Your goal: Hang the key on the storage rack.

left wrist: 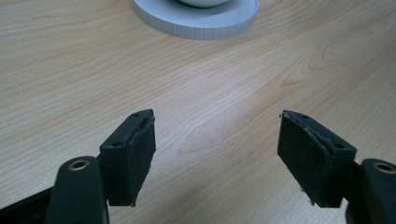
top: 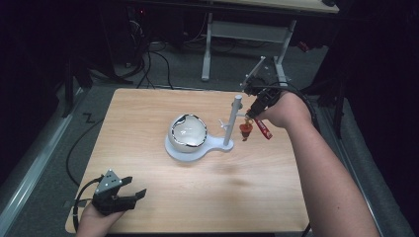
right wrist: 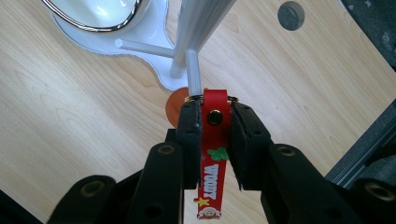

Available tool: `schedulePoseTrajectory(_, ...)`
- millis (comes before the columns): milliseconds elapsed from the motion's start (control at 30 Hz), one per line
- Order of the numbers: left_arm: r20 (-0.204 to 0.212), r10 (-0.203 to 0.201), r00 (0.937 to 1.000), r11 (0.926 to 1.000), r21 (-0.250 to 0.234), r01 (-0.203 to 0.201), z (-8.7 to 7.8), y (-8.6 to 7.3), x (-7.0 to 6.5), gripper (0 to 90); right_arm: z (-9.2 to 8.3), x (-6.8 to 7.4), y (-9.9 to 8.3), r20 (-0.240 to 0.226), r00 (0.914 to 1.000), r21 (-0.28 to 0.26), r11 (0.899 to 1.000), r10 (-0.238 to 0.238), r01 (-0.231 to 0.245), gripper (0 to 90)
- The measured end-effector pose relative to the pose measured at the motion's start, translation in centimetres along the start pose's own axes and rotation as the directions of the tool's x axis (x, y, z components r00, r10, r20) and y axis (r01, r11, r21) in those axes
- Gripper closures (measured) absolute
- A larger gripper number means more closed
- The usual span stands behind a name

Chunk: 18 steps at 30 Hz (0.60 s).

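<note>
Right gripper clamped on red strap beside white stand — orange charm hanging just at peg. Left gripper spread wide, empty, near table edge. Risk — missing the thin peg, strap slipping, stand tipping toward bowl.

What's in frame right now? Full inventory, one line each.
table: 1, light wood, centre of high view
stand: 1, white, round base with upright post and side pegs, mid-table
bowl: 1, white with a dark rim, on the stand's base
strap: 1, red, printed, with a metal snap, at the stand's right peg
orange piece: 1, hanging under the strap; shape unclear
second table: 1, white legs, background
left gripper: 1, black, open, near-left table corner
right gripper: 1, black, shut on strap, by the post
</note>
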State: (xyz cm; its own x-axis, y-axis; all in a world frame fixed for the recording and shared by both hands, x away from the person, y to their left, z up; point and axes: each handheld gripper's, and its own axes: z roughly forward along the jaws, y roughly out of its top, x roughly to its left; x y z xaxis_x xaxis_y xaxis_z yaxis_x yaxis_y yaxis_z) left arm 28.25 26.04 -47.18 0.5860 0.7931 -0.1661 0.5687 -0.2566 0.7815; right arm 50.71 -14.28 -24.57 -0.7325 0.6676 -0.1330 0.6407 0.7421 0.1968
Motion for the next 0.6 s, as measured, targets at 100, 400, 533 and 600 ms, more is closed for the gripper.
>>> schedulePoseTrajectory(100,-0.002,0.002,1.0,1.0,0.002,-0.002,0.0,0.0,0.0,28.4,-0.1,-0.1,0.3,0.022,0.9997,0.005,1.0,-0.007,0.006,73.3)
schedulePoseTrajectory(400,0.003,0.004,1.0,1.0,0.001,-0.004,0.1,0.0,-0.1,28.4,-0.3,0.0,-0.2,0.036,0.9992,-0.017,1.0,0.016,-0.015,69.5)
schedulePoseTrajectory(533,0.003,0.01,0.9999,0.9999,0.003,-0.01,0.2,0.0,-0.2,28.4,-0.2,0.0,-0.8,0.043,0.9987,-0.029,0.999,0.028,-0.027,67.0)
schedulePoseTrajectory(600,0.003,0.008,1.0,0.9999,0.006,-0.008,0.3,0.0,-0.2,28.4,-0.3,0.0,-1.0,0.044,0.9984,-0.032,0.999,0.036,-0.035,67.0)
